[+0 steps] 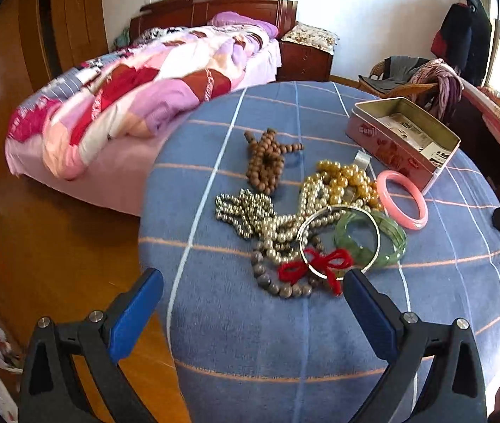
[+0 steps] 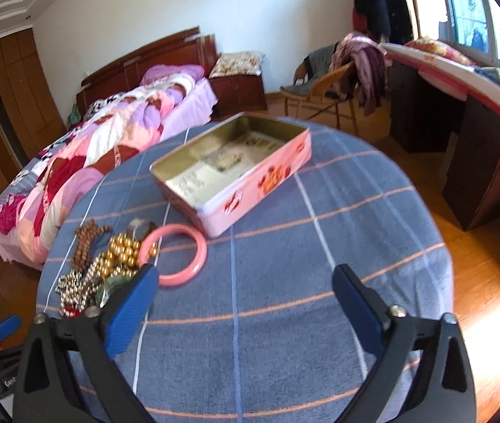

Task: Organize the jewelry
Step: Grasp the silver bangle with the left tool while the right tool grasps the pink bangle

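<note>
Jewelry pile [image 1: 299, 218] on bench [image 1: 236, 335], left of open pink tin [image 1: 405, 141]. Left gripper [image 1: 253, 280] near red-bowed bangle [image 1: 338, 239], right gripper [image 2: 244, 278] beside pink bangle [image 2: 176, 253]; jaws wide, empty. Advice: take one piece, avoid snagging beads.

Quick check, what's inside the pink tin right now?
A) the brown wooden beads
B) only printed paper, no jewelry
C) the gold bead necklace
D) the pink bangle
B: the open pink tin shows only printed paper on its bottom, while the pink bangle, gold bead necklace and brown wooden beads all lie outside it on the blue checked cloth.
</note>
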A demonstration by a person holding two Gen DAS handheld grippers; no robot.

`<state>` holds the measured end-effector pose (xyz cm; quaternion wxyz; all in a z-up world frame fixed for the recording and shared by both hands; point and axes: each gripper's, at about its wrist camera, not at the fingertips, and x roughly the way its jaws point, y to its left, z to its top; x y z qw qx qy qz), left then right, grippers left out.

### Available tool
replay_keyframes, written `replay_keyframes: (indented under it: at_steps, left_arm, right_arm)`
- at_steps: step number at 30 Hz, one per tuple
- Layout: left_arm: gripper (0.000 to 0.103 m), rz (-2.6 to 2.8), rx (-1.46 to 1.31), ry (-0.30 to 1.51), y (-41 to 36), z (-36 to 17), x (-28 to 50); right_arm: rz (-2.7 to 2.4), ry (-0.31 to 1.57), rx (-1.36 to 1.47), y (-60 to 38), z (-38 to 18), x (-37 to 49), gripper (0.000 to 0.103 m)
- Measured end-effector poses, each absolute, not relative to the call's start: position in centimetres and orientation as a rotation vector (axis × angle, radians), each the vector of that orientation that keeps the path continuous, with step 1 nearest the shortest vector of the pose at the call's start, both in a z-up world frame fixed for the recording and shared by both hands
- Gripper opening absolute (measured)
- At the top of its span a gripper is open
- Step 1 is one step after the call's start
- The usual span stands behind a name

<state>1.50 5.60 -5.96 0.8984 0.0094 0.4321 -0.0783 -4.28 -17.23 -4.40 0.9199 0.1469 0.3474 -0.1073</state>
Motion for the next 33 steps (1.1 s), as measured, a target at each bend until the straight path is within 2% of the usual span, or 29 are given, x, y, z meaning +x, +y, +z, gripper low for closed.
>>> replay_keyframes:
  at_steps: [1, 3, 5, 10, 12, 15, 16, 17, 18, 27, 33]
  left_arm:
    - [0.092, -0.181, 0.005, 0.890, 5.6, -6.0, 1.4]
    - [0.070, -0.239, -0.013, 0.874, 5.1, -5.7, 1.4]
    - [0.060, -0.313, 0.021, 0.861, 3.7, -5.5, 1.2]
    - [0.057, -0.396, 0.104, 0.843, 1.7, -5.8, 0.9]
    - [0.049, -0.400, 0.097, 0.856, 1.9, -6.0, 1.2]
    - [0.048, -0.373, 0.078, 0.890, 2.7, -6.7, 2.0]
    - [0.044, -0.370, 0.065, 0.892, 2.9, -6.8, 2.1]
    - [0.032, -0.374, 0.056, 0.894, 3.0, -6.9, 2.3]
    - [0.028, -0.376, 0.056, 0.896, 3.0, -6.8, 2.4]
    - [0.029, -0.528, 0.005, 0.871, 1.0, -5.0, 3.0]
    - [0.031, -0.516, 0.040, 0.977, -1.3, -7.1, 4.5]
  right_arm:
    - [-0.210, 0.724, 0.301, -17.2, -4.6, -4.2, 0.091]
    - [-0.184, 0.750, 0.292, -16.8, -5.2, -3.7, 0.083]
    - [-0.167, 0.768, 0.287, -16.4, -5.5, -3.3, 0.081]
    - [-0.153, 0.770, 0.267, -16.4, -5.6, -3.1, 0.081]
    - [-0.145, 0.760, 0.265, -16.5, -5.5, -3.1, 0.081]
    - [-0.131, 0.754, 0.263, -16.4, -5.6, -2.9, 0.081]
    - [-0.130, 0.759, 0.259, -16.4, -5.8, -2.8, 0.081]
    - [-0.130, 0.763, 0.255, -16.3, -5.9, -2.6, 0.081]
    - [-0.129, 0.768, 0.255, -16.3, -6.1, -2.5, 0.081]
    - [-0.126, 0.778, 0.269, -16.6, -6.3, -2.3, 0.081]
    - [-0.143, 0.775, 0.282, -17.2, -6.2, -2.5, 0.081]
